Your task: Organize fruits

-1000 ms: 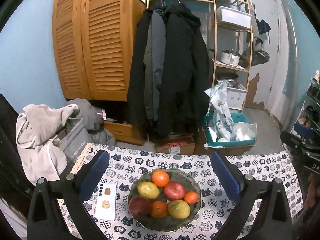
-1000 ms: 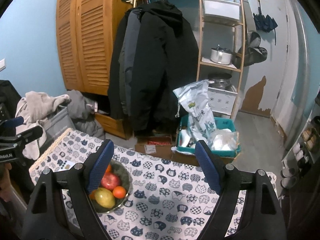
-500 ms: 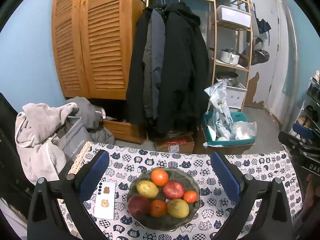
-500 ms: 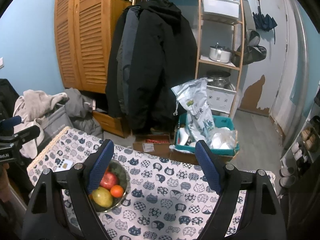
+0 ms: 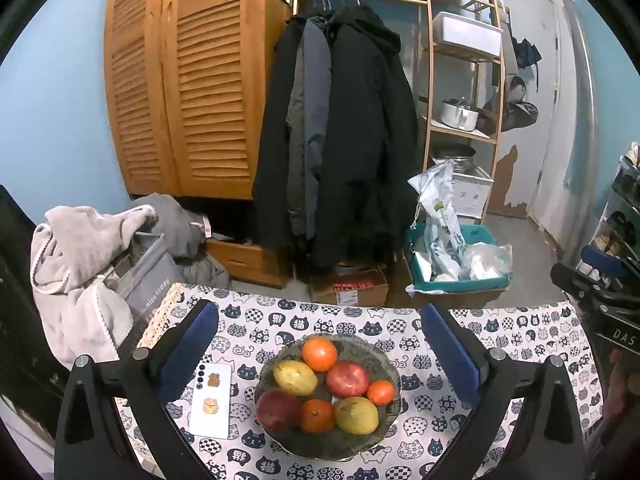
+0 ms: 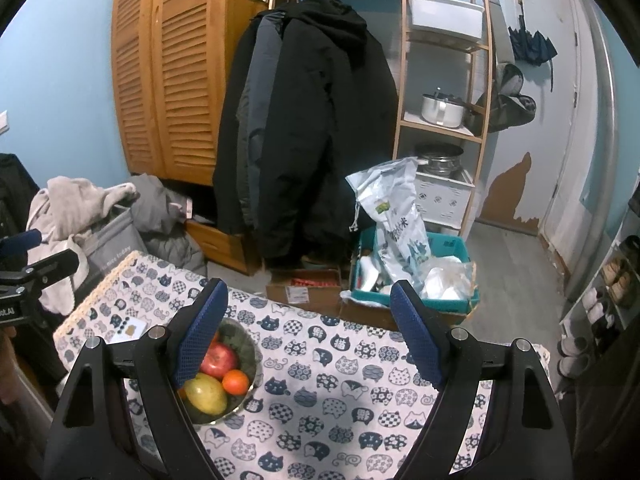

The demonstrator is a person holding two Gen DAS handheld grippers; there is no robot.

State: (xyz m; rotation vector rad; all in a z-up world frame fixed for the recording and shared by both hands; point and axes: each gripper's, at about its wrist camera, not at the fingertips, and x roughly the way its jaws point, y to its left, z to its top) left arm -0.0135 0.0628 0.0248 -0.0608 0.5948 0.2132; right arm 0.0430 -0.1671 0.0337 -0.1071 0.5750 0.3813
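A dark glass bowl (image 5: 384, 436) sits on the cat-print tablecloth (image 5: 280, 324) and holds several fruits: oranges (image 5: 319, 354), red apples (image 5: 347, 379) and yellow-green mangoes (image 5: 356, 415). My left gripper (image 5: 320, 332) is open and empty, raised above the bowl. My right gripper (image 6: 310, 312) is open and empty, raised over the cloth to the right of the bowl (image 6: 248, 364); its left finger hides part of the bowl. The right gripper shows at the right edge of the left wrist view (image 5: 600, 292).
A white phone (image 5: 211, 400) lies left of the bowl. Beyond the table's far edge are a cardboard box (image 5: 348, 286), a teal crate with bags (image 5: 452, 264), hanging coats (image 5: 340, 132), a wooden wardrobe (image 5: 180, 80) and a laundry pile (image 5: 92, 256).
Both grippers rose slightly and drew back a little, so the bowl sits a bit lower in the views. Both stayed open and empty.
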